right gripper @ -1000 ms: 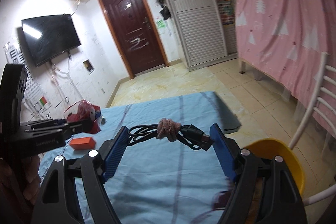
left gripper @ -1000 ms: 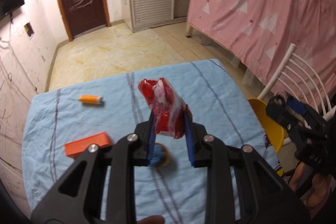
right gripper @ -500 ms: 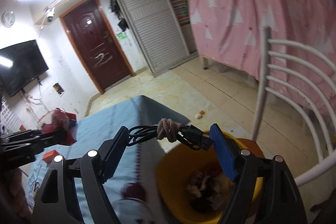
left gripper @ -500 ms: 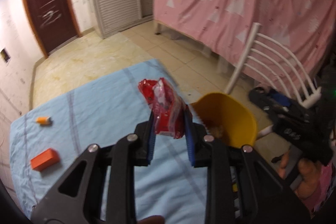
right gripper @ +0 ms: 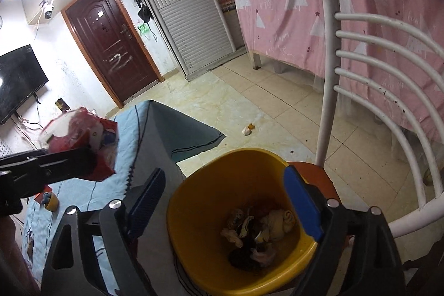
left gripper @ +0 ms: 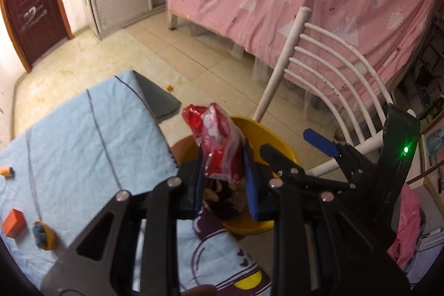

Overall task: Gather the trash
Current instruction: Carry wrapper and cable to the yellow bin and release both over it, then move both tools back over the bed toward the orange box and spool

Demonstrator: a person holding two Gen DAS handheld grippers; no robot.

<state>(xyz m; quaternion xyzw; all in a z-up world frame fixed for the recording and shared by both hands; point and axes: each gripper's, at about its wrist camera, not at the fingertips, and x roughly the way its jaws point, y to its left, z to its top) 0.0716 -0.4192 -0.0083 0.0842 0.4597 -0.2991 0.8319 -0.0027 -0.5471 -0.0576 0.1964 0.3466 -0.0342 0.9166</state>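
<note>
My left gripper pinches a crumpled red wrapper between its blue pads, right above the yellow bin; its jaws are opening and the wrapper still sits between them. The right wrist view shows the same wrapper at the left, beside the bin. My right gripper hangs over the bin's mouth with its jaws opening wide and nothing between its fingers. Crumpled scraps of trash lie on the bin's floor. From the left wrist view, the right gripper is just right of the wrapper.
The bin stands on the seat of a white chair. Left of it is a table with a blue cloth, bearing an orange block, an orange tube and a small yellow cup. A pink-draped bed is behind.
Both grippers swung right from over the table to above the yellow bin. The black cable bundle that the right gripper held has left its fingers, which now stand wider apart.
</note>
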